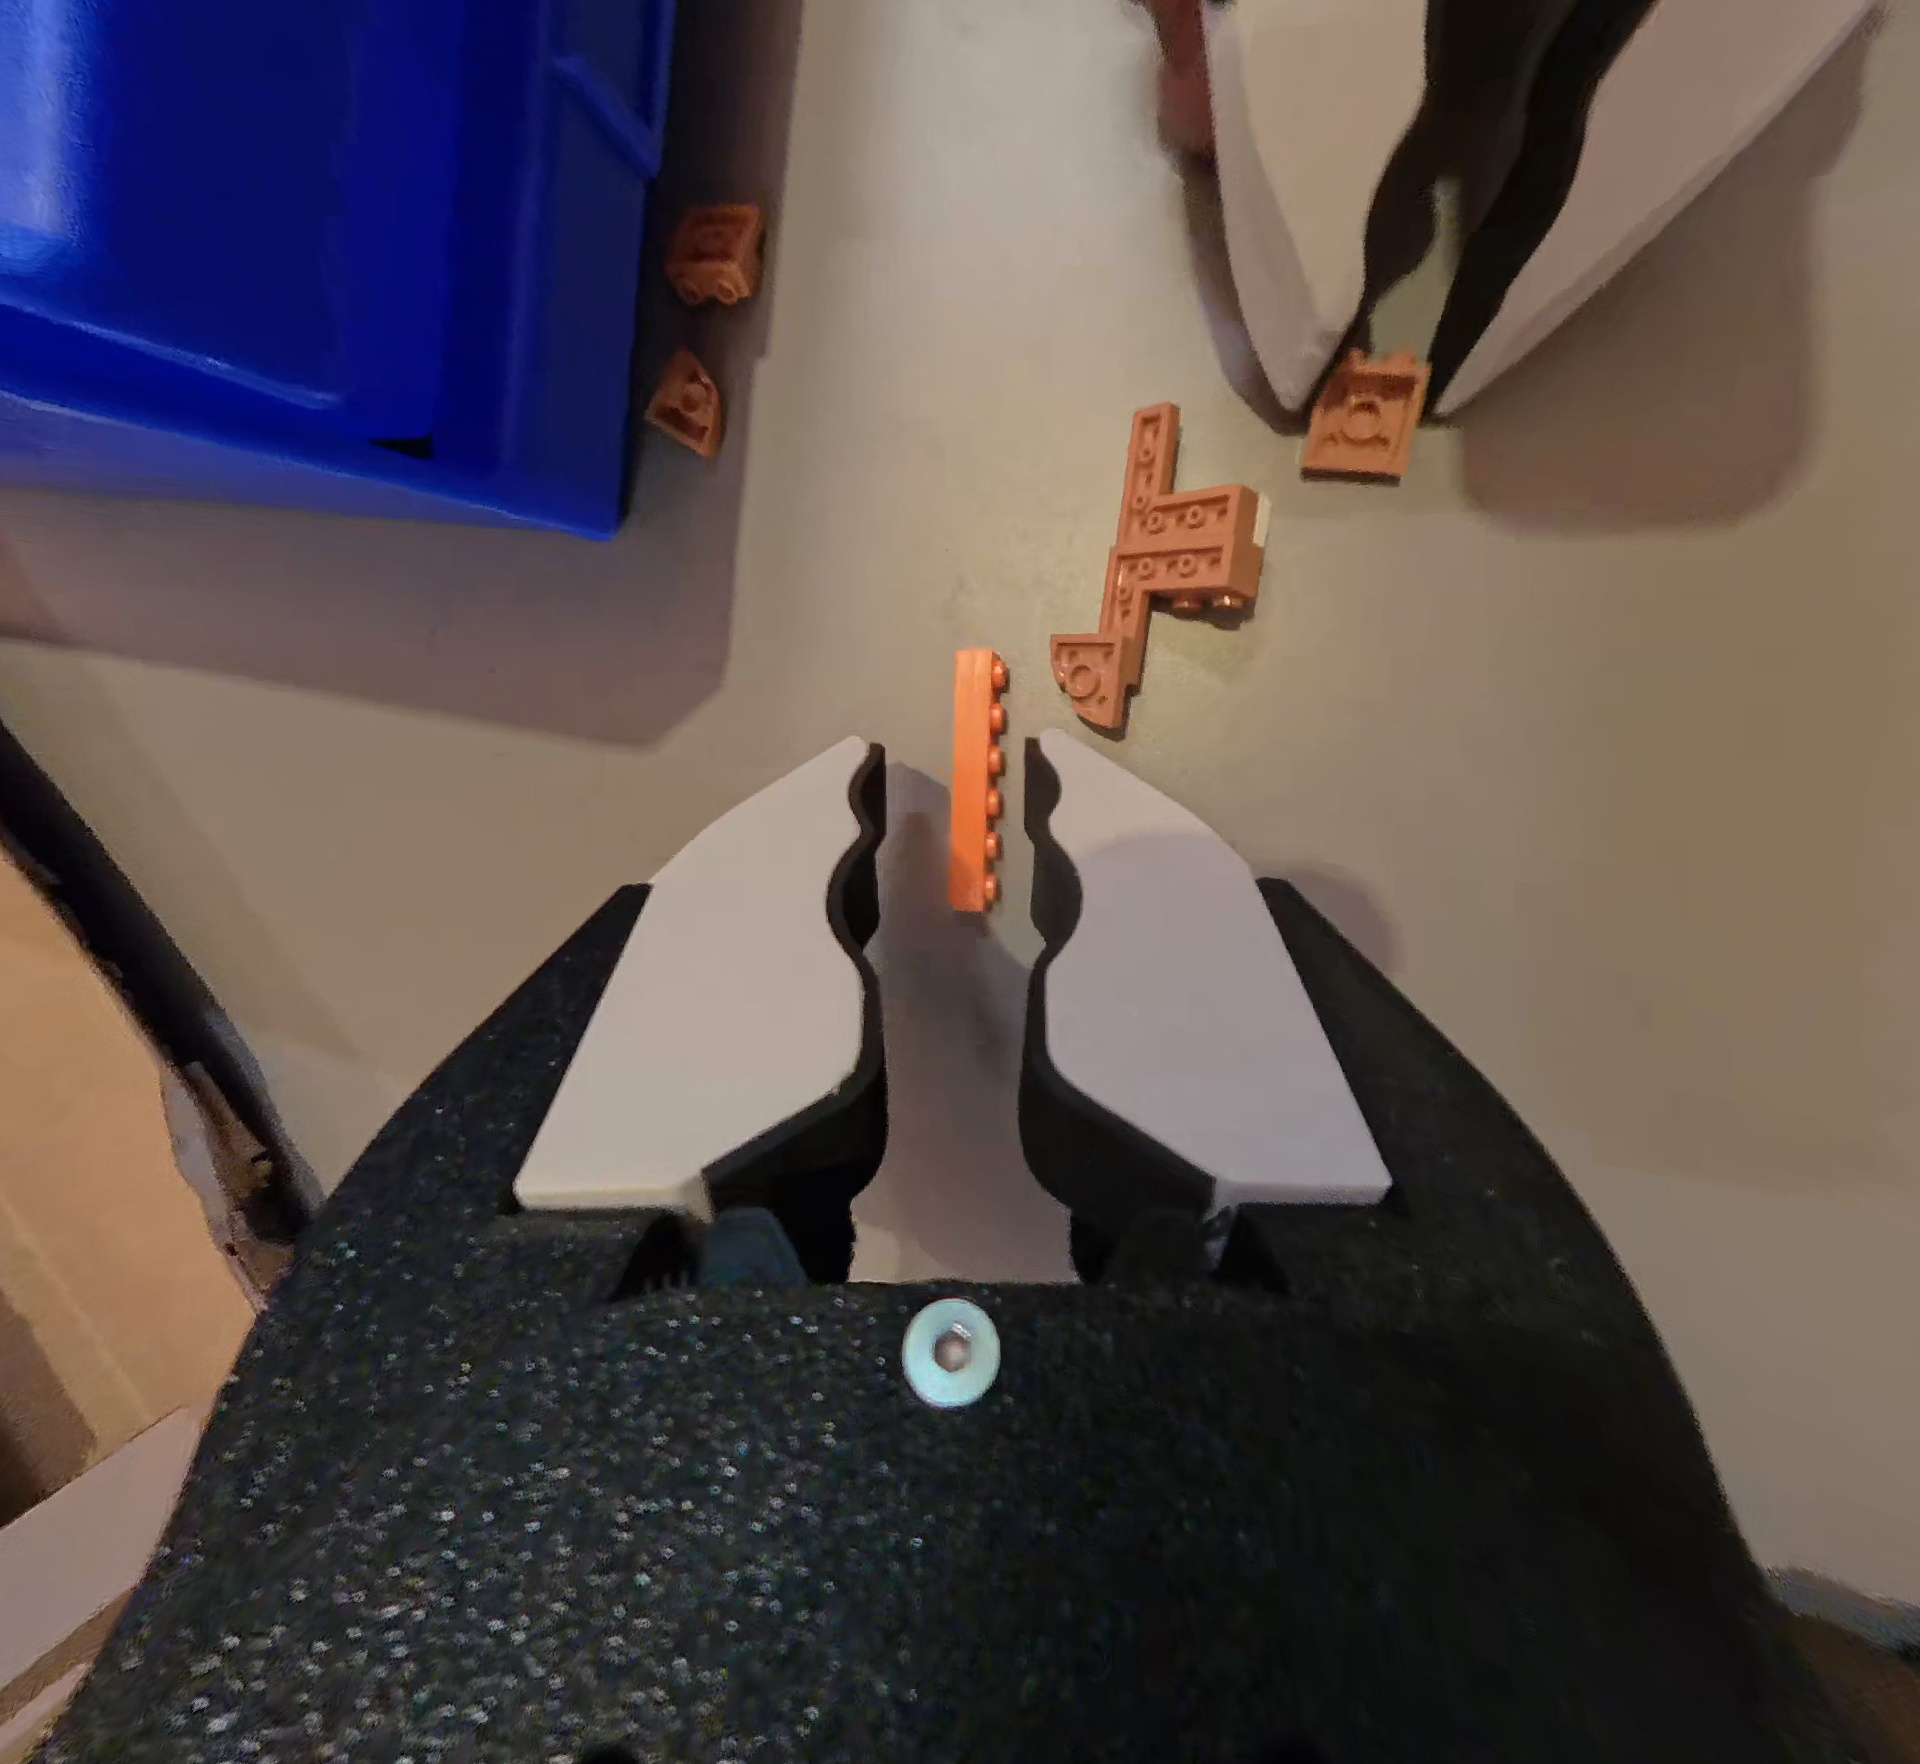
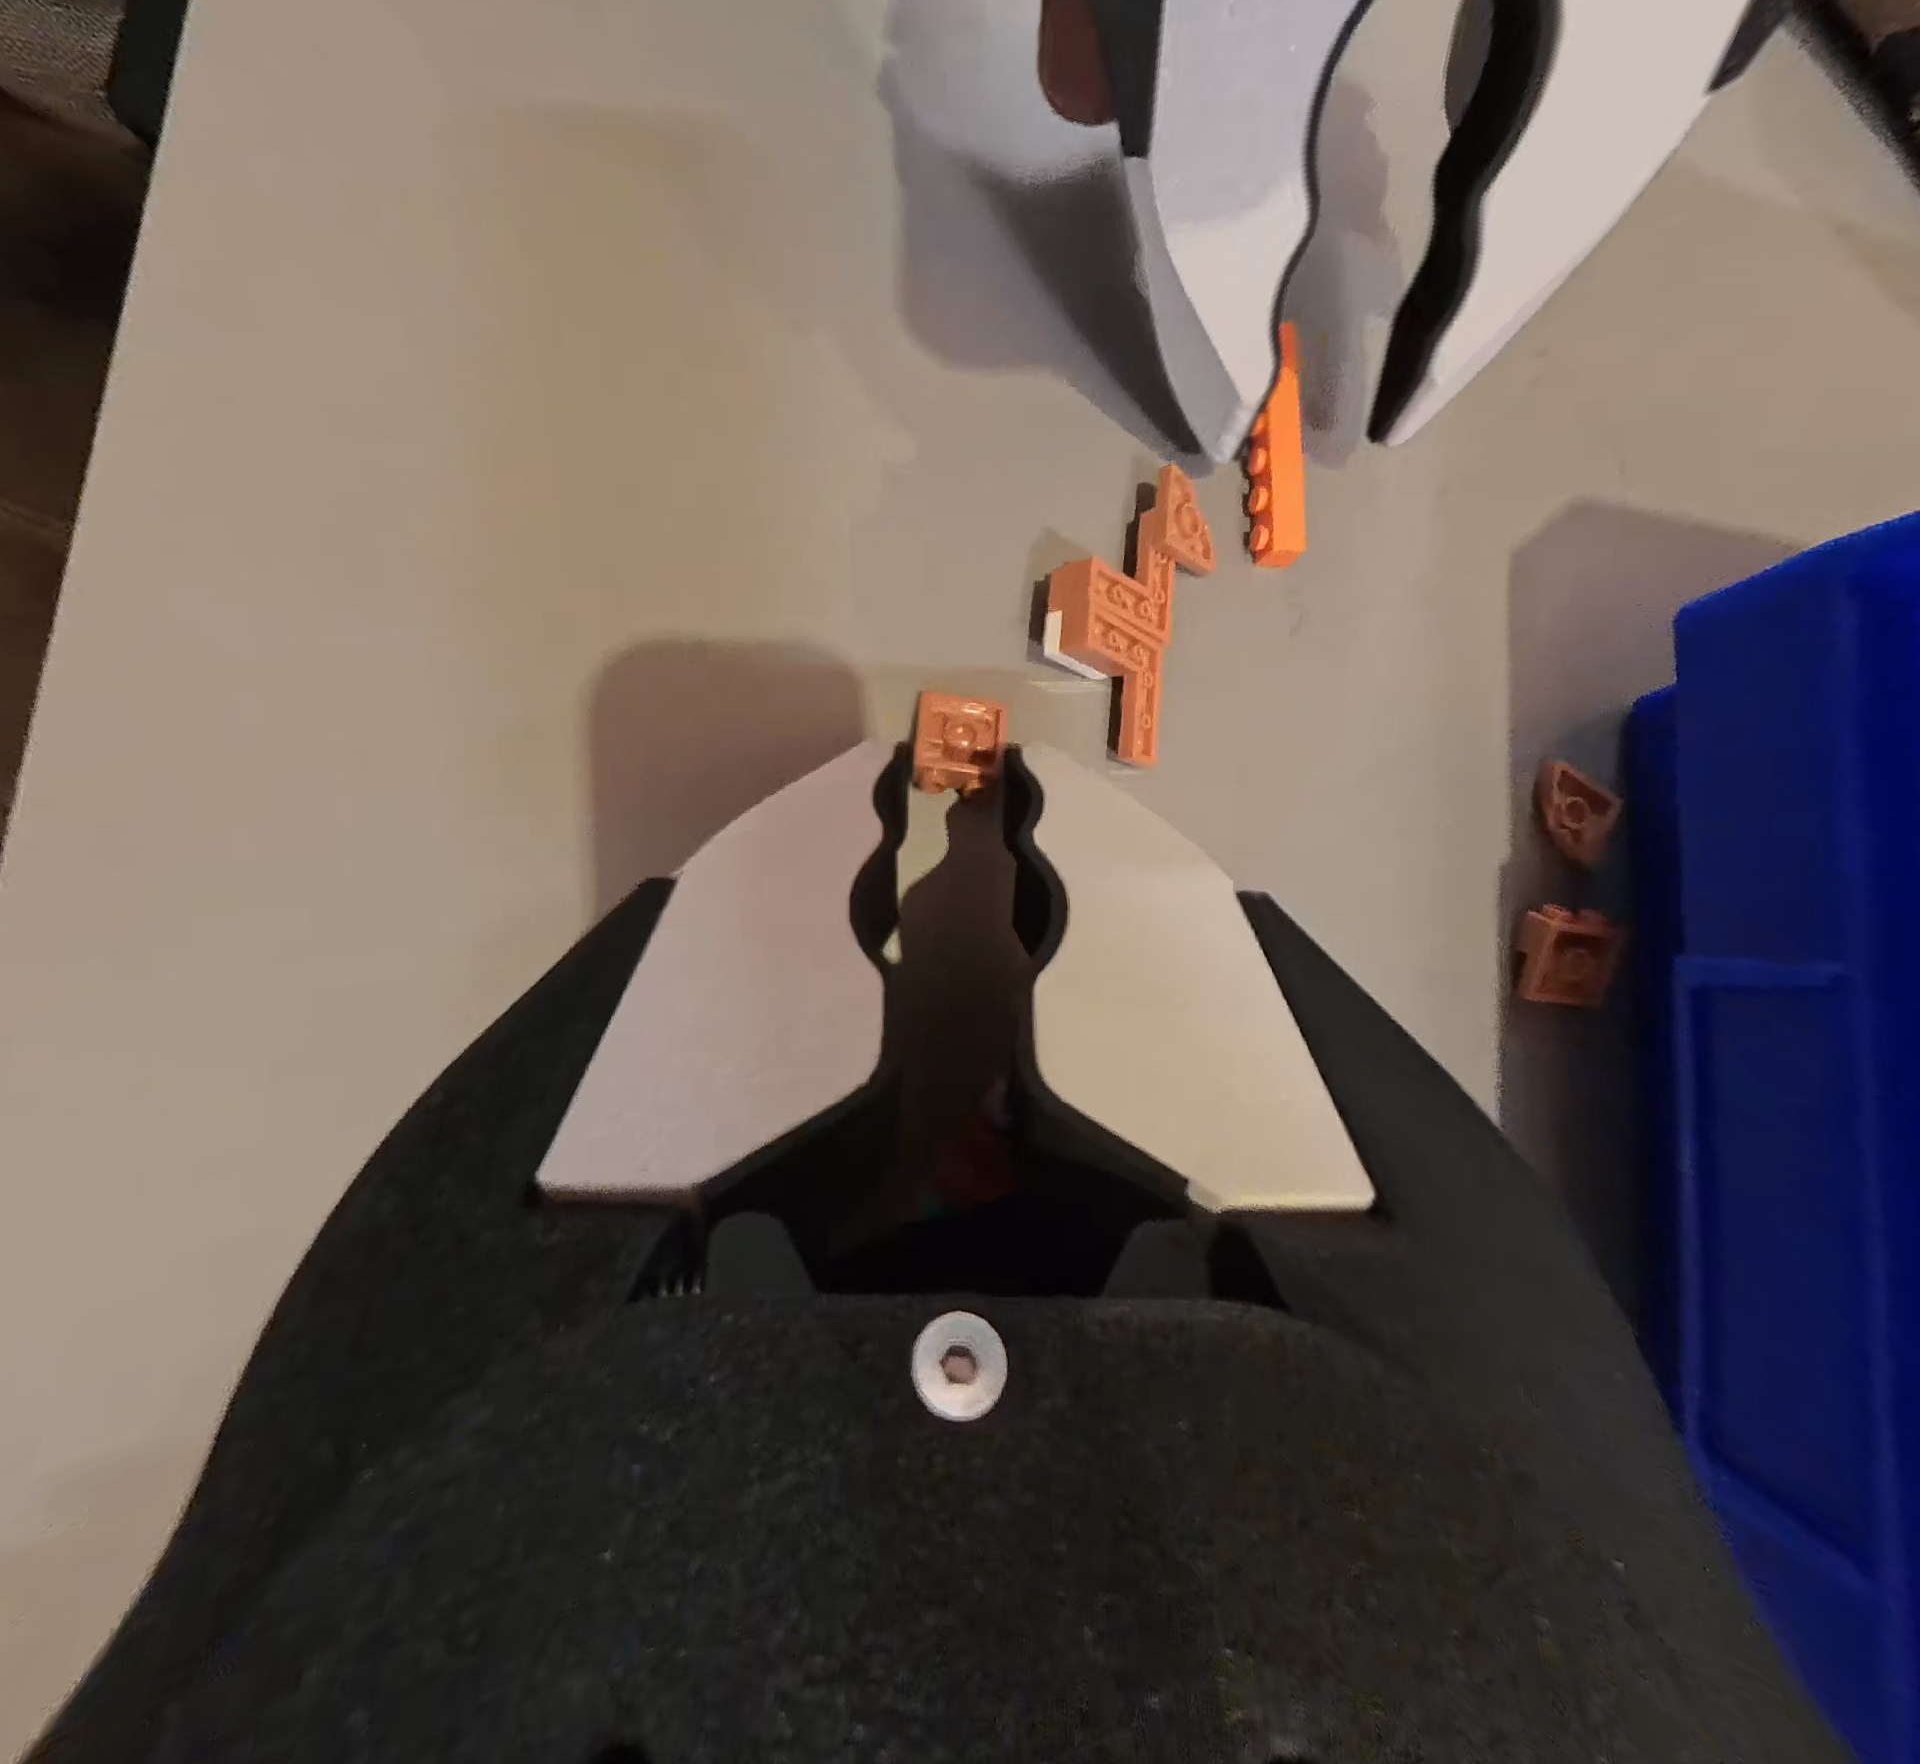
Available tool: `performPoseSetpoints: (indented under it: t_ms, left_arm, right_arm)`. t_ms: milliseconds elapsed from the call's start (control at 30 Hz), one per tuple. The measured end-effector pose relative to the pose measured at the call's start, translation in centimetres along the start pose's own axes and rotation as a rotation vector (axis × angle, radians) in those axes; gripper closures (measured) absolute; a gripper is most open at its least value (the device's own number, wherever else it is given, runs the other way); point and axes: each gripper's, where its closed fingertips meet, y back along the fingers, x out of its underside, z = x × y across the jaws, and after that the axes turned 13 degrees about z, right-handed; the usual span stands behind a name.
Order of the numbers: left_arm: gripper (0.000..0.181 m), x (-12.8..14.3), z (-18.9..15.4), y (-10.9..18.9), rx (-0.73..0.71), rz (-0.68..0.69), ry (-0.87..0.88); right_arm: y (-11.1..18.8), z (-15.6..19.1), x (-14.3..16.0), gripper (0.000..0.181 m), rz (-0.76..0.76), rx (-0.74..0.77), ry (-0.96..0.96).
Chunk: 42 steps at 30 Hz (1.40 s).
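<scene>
The blue bin (image 1: 312, 156) fills the upper left of the left wrist view, and it stands on a pale grey table (image 1: 935, 260). A brown cardboard box (image 1: 62, 1143) shows at the lower left edge.

The left gripper (image 1: 956, 758) has its jaws partly open around a long orange studded plate (image 1: 977, 779). The plate stands on its thin edge at the centre of the frame. Its studs are just beside one finger and a clear gap remains to the other, so the plate is not clamped. I judge that it can tip over easily in this pose.

The right gripper (image 2: 956, 758) is closed on a small square brown plate (image 2: 958, 740), in the middle of the right wrist view. Only the very tips pinch its near edge, so I judge this hold to be slight; the plate could turn or slip. I cannot tell if it touches the table.

Between the two grippers lies a flat assembly of brown plates (image 1: 1164, 561) with a small white part at one end. It is near both held pieces, and there is little free room around it.

Two small brown pieces, a squarish one (image 1: 715, 252) and a rounded one (image 1: 688, 403), lie just beside the wall of the bin, well apart from the grippers.
</scene>
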Motion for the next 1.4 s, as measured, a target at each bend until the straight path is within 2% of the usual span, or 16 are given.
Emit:
performPoseSetpoints:
  t_ms: [133, 233, 267, 367, 433, 467, 533, 600, 833, 867, 967, 1167, 1333, 1400]
  left_arm:
    - [0.156, -1.5, 0.8, 0.9, -0.051, -0.090, 0.009]
    - [0.156, -2.7, 1.5, 2.0, -0.107, -0.173, 0.010]
    - [0.156, -3.2, 1.8, 2.4, -0.125, -0.206, 0.019]
    - [0.157, -4.5, 2.8, 3.8, -0.188, -0.310, 0.051]
    - [0.158, -5.2, 3.2, 4.3, -0.216, -0.357, 0.070]
    - [0.158, -5.3, 3.3, 4.3, -0.220, -0.366, 0.077]
    - [0.158, -5.4, 3.2, 3.8, -0.208, -0.357, 0.087]
    - [0.158, -5.2, 3.1, 3.0, -0.176, -0.327, 0.112]
    - [0.158, -4.9, 3.0, 0.0, -0.033, -0.250, 0.318]
    - [0.158, -4.8, 3.1, -0.4, -0.038, -0.235, 0.329]
    - [0.158, -4.7, 3.6, -1.4, -0.073, -0.192, 0.365]
    - [0.160, -6.0, 3.9, -2.7, -0.088, -0.197, 0.429]
    - [0.177, -6.2, 4.7, -2.6, -0.098, -0.231, 0.470]
    - [0.179, -6.3, 4.7, -2.7, -0.097, -0.233, 0.468]
  right_arm:
    - [0.0, 0.0, -0.1, 0.164, -0.006, 0.001, 0.009]
    - [1.4, -0.8, -1.2, 0.164, -0.081, 0.088, 0.064]
    - [2.7, -1.7, -2.2, 0.164, -0.156, 0.156, 0.066]
    - [10.0, -8.8, -3.9, 0.165, -0.447, 0.567, -0.146]
    - [14.0, -13.2, -1.8, 0.164, -0.526, 0.766, -0.370]
    - [14.7, -14.6, -0.5, 0.156, -0.524, 0.800, -0.459]
    - [14.6, -15.7, 1.2, 0.144, -0.504, 0.779, -0.546]
    - [14.1, -15.4, 1.6, 0.141, -0.492, 0.760, -0.536]
    - [10.1, -11.6, 0.6, 0.151, -0.245, 0.685, -0.241]
    - [9.9, -11.0, 0.3, 0.158, -0.244, 0.662, -0.216]
    - [8.8, -9.6, 0.0, 0.161, -0.228, 0.569, -0.193]
    - [7.6, -10.6, 1.9, 0.160, -0.130, 0.587, -0.241]
    - [8.0, -11.0, 2.2, 0.161, -0.129, 0.606, -0.252]
    - [7.9, -11.0, 2.3, 0.160, -0.124, 0.608, -0.251]
